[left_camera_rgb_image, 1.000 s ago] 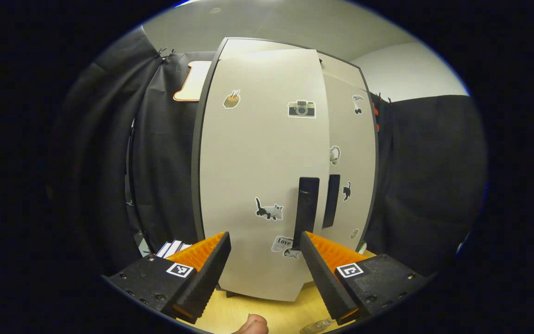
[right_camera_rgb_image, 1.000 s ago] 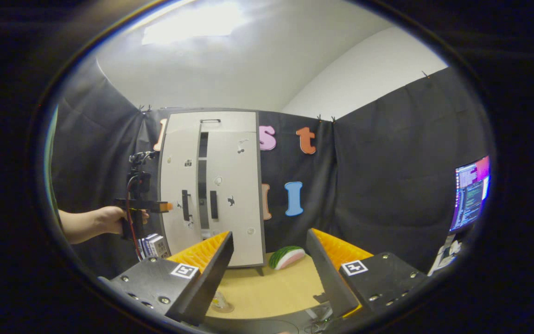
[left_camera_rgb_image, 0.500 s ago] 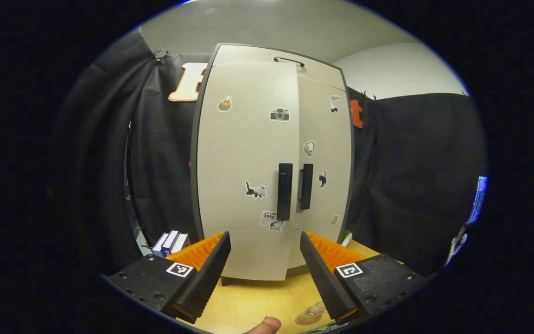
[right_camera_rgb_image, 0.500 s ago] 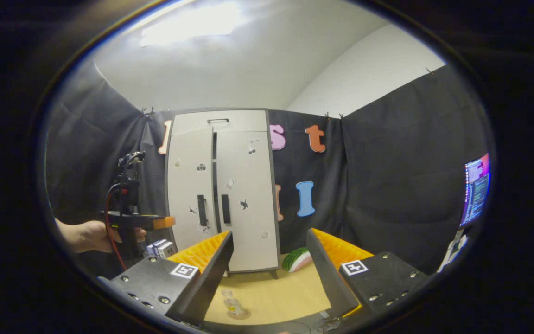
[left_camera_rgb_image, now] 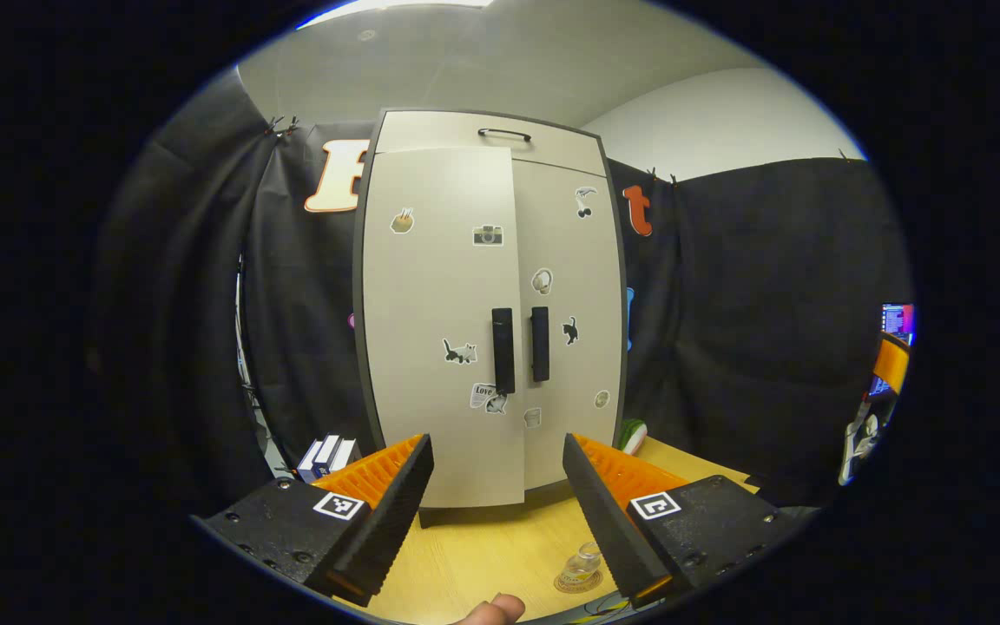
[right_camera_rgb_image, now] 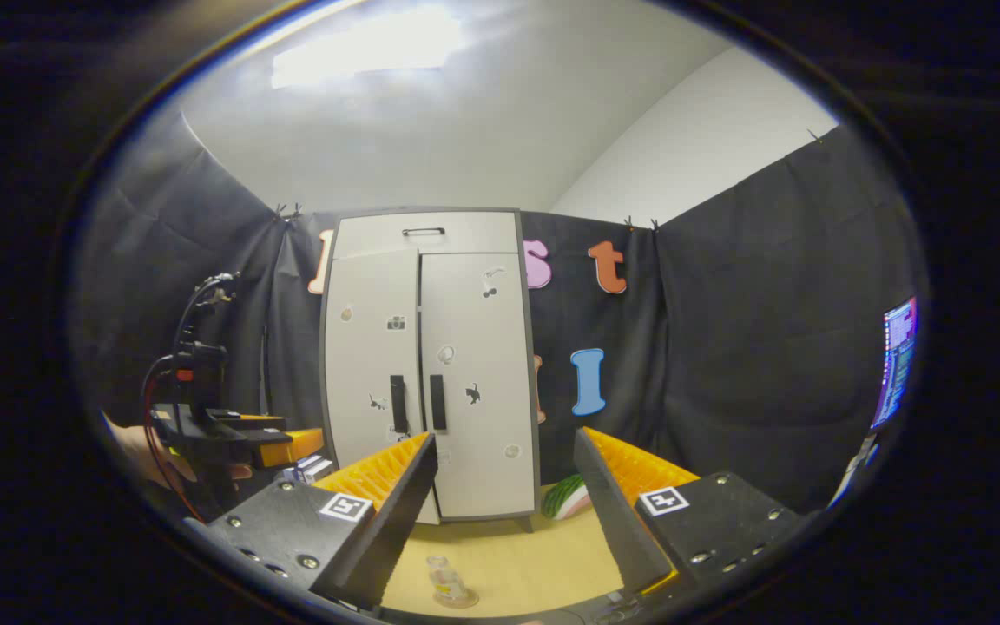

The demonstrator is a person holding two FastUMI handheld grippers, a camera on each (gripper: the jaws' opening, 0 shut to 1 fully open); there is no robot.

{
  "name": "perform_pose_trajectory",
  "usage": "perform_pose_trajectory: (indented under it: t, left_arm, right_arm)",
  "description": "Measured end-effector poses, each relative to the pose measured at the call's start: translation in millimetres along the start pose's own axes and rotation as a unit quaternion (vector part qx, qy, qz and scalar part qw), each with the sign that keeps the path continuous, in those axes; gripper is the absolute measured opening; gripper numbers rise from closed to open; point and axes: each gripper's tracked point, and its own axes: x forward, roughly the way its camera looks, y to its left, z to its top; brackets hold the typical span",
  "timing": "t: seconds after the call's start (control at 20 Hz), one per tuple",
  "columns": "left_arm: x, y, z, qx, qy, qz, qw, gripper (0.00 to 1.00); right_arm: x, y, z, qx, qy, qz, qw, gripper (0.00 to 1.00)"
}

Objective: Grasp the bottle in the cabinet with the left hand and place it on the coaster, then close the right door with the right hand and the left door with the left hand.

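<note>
With both doors (left_camera_rgb_image: 430,330) seen shut, bottle (right_camera_rgb_image: 446,580) set on coaster (left_camera_rgb_image: 580,583) before cabinet (right_camera_rgb_image: 430,365); left gripper (left_camera_rgb_image: 493,503) and right gripper (right_camera_rgb_image: 504,503) held agape, empty, task judged done.

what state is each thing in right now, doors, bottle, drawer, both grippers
left door: shut, flush with the right one
right door: shut
top drawer: shut
bottle: upright on the coaster, out of the cabinet
left gripper: jaws open, holding nothing
right gripper: jaws open, holding nothing
</note>
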Motion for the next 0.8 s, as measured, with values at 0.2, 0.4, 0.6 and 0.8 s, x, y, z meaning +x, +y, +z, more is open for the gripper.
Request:
perform_pose_trajectory:
  t: [0.2,0.4,0.6,0.8]
  left_arm:
    - [7,2,-3,-0.004,0.002,0.017,1.000,0.94]
    - [15,2,-11,-0.021,0.009,0.042,0.999,0.95]
    - [28,-12,-4,-0.026,0.001,0.057,0.998,0.95]
    - [44,-23,7,-0.033,-0.009,0.076,0.996,0.95]
  right_arm:
    - [4,-1,-1,-0.009,-0.004,0.002,1.000,0.96]
    - [6,6,2,-0.027,-0.005,0.011,1.000,0.96]
    - [14,6,8,-0.021,-0.005,0.033,0.999,0.96]
    - [23,0,14,-0.025,-0.021,0.036,0.999,0.96]
